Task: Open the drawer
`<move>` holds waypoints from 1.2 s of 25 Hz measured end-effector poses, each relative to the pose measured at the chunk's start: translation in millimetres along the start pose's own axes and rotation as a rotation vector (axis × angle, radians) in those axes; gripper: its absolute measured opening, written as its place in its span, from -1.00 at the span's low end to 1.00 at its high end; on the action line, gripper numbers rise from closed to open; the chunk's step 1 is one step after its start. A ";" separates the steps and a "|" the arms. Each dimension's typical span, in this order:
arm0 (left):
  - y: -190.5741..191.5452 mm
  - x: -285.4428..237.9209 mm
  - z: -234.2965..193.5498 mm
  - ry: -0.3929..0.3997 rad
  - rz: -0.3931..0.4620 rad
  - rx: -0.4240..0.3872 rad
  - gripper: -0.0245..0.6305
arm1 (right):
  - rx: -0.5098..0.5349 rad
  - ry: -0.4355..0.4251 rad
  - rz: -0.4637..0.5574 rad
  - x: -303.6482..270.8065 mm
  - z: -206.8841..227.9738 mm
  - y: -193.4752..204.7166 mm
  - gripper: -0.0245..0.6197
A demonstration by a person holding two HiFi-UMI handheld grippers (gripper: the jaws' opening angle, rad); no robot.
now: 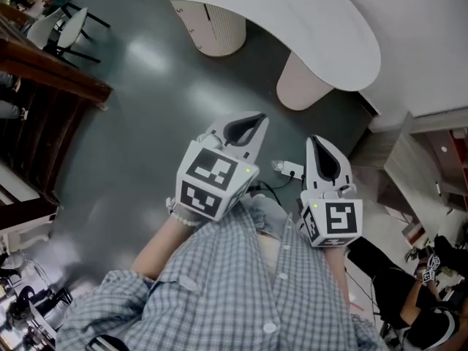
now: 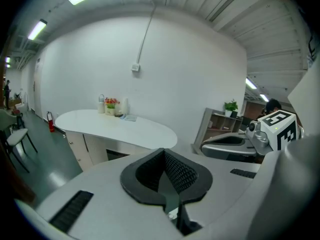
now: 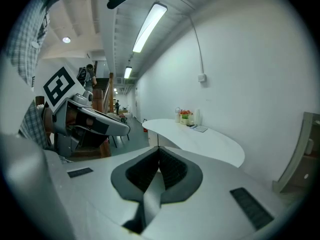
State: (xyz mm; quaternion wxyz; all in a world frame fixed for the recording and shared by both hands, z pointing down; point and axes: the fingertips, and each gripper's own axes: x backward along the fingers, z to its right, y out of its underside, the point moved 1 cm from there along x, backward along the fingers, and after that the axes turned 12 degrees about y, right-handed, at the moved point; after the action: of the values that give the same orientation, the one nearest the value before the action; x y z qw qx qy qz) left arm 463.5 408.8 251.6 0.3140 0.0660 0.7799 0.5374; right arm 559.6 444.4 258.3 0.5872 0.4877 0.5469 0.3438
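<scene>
Head view: bare floor point(image 1: 146, 86) lies between the person and the white curved surface point(image 1: 292, 20). The cabinet point(image 2: 92, 149) under that surface carries small knobs, and the drawer is judged to sit there, though no front can be singled out. It is likely rigid and easy-sliding, best taken by a knob. Left gripper point(image 1: 252, 123) and right gripper point(image 1: 319, 146) are closed, empty and well short of the surface. A power strip point(image 1: 290, 170) on the floor before the surface could trip the person.

Blue-wht check shirt point(image 1: 219, 298), wht btns.
</scene>
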 end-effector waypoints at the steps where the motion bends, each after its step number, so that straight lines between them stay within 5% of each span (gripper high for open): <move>1: -2.9 3.4 -9.4 -0.008 0.003 0.002 -0.91 | 0.005 -0.011 0.005 -9.6 -5.5 -6.1 -0.90; 20: -33.8 96.5 -211.5 -0.221 0.095 0.086 -0.91 | 0.082 -0.227 0.037 -180.0 -141.9 -90.6 -0.90; 30: -21.1 152.6 -271.7 -0.331 0.150 0.164 -0.91 | 0.142 -0.329 0.041 -217.1 -208.7 -111.0 -0.90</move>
State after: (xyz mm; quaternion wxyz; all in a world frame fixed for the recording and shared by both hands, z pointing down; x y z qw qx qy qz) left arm 194.9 250.8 230.3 0.3906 0.2369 0.7517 0.4758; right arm 305.3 250.0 235.1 0.6259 0.5886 0.4561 0.2319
